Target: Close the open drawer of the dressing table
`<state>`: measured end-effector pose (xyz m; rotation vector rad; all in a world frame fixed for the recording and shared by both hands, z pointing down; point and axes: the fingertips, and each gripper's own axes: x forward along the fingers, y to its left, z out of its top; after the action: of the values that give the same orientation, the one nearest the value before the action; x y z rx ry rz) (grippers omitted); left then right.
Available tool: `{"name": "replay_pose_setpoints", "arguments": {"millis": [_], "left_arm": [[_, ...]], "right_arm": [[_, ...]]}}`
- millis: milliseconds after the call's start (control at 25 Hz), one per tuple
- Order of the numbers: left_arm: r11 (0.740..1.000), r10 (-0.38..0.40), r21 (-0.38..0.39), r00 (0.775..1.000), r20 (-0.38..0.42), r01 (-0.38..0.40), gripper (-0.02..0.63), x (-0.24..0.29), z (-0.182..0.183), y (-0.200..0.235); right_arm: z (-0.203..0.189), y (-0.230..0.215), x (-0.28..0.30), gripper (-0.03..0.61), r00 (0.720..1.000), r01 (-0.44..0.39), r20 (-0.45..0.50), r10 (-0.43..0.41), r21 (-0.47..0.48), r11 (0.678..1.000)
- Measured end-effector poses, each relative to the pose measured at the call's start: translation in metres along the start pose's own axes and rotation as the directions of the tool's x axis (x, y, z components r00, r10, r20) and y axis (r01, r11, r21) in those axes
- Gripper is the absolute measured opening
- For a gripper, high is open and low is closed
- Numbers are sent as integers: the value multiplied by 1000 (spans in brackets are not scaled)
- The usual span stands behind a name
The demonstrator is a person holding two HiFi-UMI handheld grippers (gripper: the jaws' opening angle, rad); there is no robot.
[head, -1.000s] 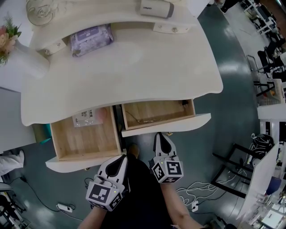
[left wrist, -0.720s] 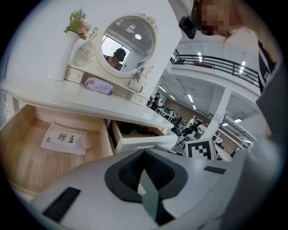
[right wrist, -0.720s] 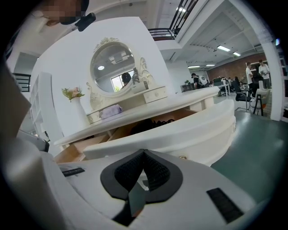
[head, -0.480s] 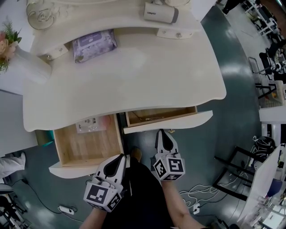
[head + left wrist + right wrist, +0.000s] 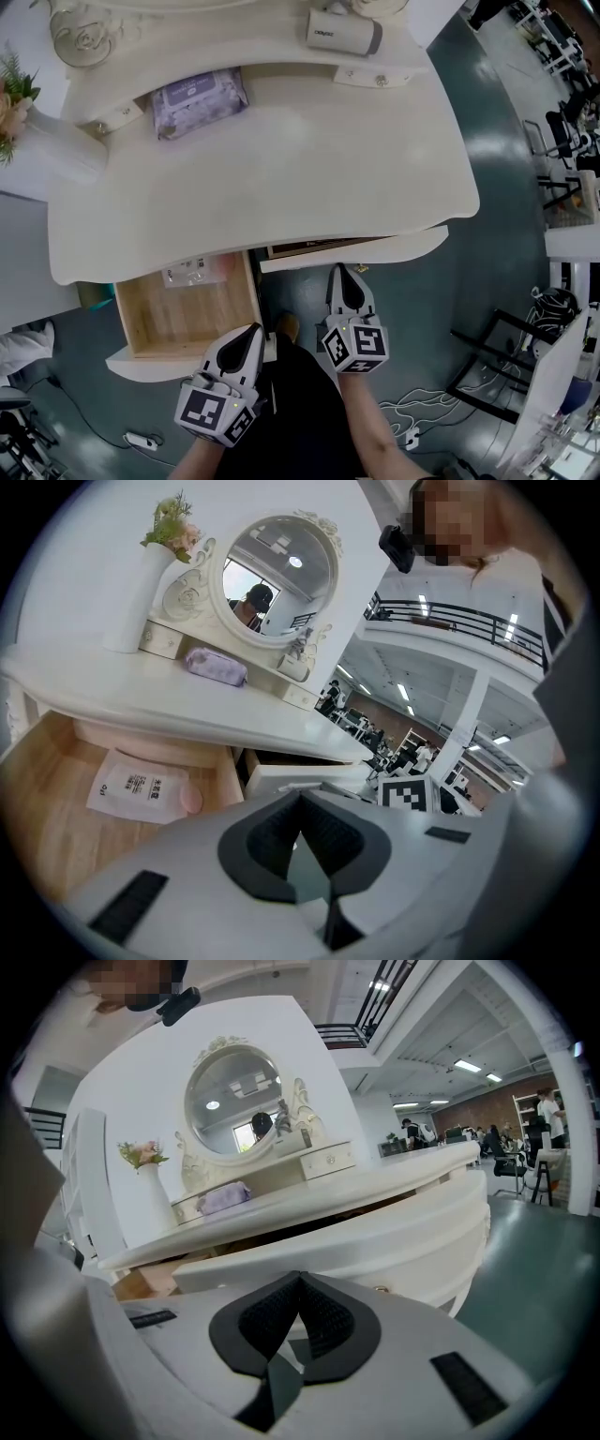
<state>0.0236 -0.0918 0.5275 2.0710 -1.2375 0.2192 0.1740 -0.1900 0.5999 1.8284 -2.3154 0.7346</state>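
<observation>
The white dressing table (image 5: 281, 159) has two drawers under its top. The right drawer (image 5: 352, 251) is pushed almost fully in; only a thin strip of its wooden inside shows. My right gripper (image 5: 343, 274) is shut, its tip at that drawer's white front (image 5: 375, 1241), beside a small knob. The left drawer (image 5: 187, 314) stands wide open, with a white packet (image 5: 185, 272) at its back. My left gripper (image 5: 251, 332) is shut and empty, hanging just off this drawer's front right corner. In the left gripper view the packet (image 5: 131, 785) lies beside something pink (image 5: 191, 799).
On the table stand a purple pouch (image 5: 200, 91), a white vase with flowers (image 5: 37, 141), a white cylinder-shaped device (image 5: 342, 33) and an oval mirror (image 5: 272, 578). A power strip (image 5: 141, 438) and cables (image 5: 412, 403) lie on the floor; black frames stand to the right.
The right drawer has slid in from well open to almost shut, with my right gripper following its front towards the table. The left drawer stays open; my left gripper barely moved.
</observation>
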Motion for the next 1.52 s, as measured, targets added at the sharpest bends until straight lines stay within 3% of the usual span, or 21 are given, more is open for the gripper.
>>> {"name": "replay_pose_setpoints", "arguments": {"millis": [400, 1000, 1520], "left_arm": [[1000, 13, -1, 1000, 5, -13, 14, 1, 5, 5], [999, 45, -10, 999, 3, -45, 14, -3, 8, 24], [1000, 9, -30, 1000, 13, -9, 12, -3, 13, 26]], "right_arm": [[10, 0, 23, 25, 999, 13, 48, -15, 45, 999], [24, 2, 56, 25, 995, 32, 98, -34, 13, 999], [17, 10, 34, 25, 997, 18, 75, -18, -2, 1000]]}}
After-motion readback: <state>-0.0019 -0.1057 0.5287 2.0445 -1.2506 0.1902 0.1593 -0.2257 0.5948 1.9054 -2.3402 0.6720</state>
